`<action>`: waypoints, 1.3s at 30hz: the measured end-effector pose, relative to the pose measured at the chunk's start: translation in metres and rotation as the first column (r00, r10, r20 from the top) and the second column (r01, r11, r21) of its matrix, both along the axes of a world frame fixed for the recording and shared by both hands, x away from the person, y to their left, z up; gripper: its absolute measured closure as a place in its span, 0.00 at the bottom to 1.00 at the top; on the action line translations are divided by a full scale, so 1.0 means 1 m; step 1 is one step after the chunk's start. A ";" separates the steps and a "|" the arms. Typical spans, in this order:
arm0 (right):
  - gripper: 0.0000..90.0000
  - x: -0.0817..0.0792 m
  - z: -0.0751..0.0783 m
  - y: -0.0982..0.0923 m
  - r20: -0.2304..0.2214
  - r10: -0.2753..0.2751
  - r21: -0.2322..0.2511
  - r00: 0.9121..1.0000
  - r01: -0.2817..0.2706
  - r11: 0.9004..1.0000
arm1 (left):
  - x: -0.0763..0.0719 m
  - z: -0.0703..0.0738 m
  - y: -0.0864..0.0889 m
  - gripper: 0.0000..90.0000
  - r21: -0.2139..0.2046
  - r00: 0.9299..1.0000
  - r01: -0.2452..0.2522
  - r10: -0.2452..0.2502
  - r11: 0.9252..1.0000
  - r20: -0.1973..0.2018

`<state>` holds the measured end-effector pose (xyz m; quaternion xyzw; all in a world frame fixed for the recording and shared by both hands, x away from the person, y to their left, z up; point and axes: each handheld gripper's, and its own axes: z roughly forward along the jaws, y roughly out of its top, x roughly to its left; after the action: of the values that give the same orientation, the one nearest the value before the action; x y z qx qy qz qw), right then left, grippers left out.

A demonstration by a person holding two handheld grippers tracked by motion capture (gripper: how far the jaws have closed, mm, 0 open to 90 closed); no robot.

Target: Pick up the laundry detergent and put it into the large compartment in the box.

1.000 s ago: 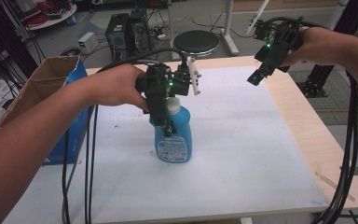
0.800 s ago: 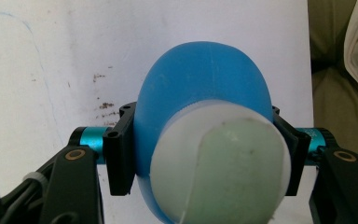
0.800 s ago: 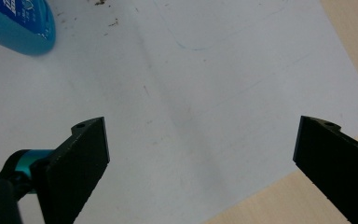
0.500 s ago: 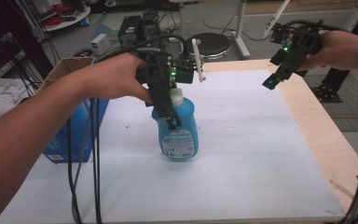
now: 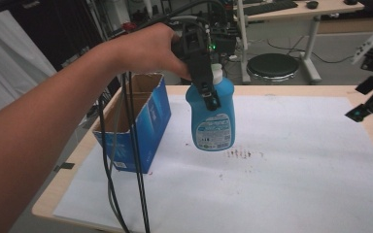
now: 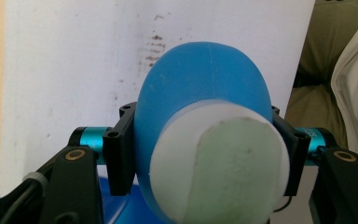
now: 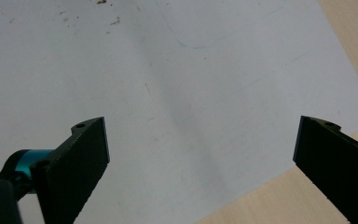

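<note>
My left hand-held gripper (image 5: 209, 90) pinches blue detergent bottle (image 5: 213, 116) at its neck, upright, airborne | open cardboard box (image 5: 136, 121) just left | right hand-held gripper (image 5: 369, 102) spread, far.

blue bottle (image 5: 212, 114) label print blurred, no text readable

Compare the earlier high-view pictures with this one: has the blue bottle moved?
Yes. The blue bottle, clamped by the left gripper, has risen off the white sheet and now hangs above it, nearer the cardboard box.
</note>
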<state>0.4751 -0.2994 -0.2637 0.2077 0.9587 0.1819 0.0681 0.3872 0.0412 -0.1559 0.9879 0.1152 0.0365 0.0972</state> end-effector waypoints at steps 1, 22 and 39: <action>0.03 0.000 0.000 0.000 0.000 -0.002 0.000 1.000 0.002 1.000 | 0.000 0.005 0.004 0.42 0.001 1.000 -0.008 0.008 1.000 0.005; 0.03 0.004 -0.005 0.005 -0.010 0.010 -0.006 1.000 -0.010 1.000 | -0.007 0.070 0.098 0.42 -0.049 0.976 -0.215 0.217 0.975 0.033; 0.03 0.005 -0.007 0.008 -0.018 0.004 -0.024 1.000 -0.005 1.000 | -0.001 0.077 0.167 0.42 -0.081 0.941 -0.328 0.333 0.941 0.056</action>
<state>0.4805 -0.2911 -0.2712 0.2064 0.9619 0.1686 0.0615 0.3864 0.2084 -0.0791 0.9486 0.2771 0.0824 0.1284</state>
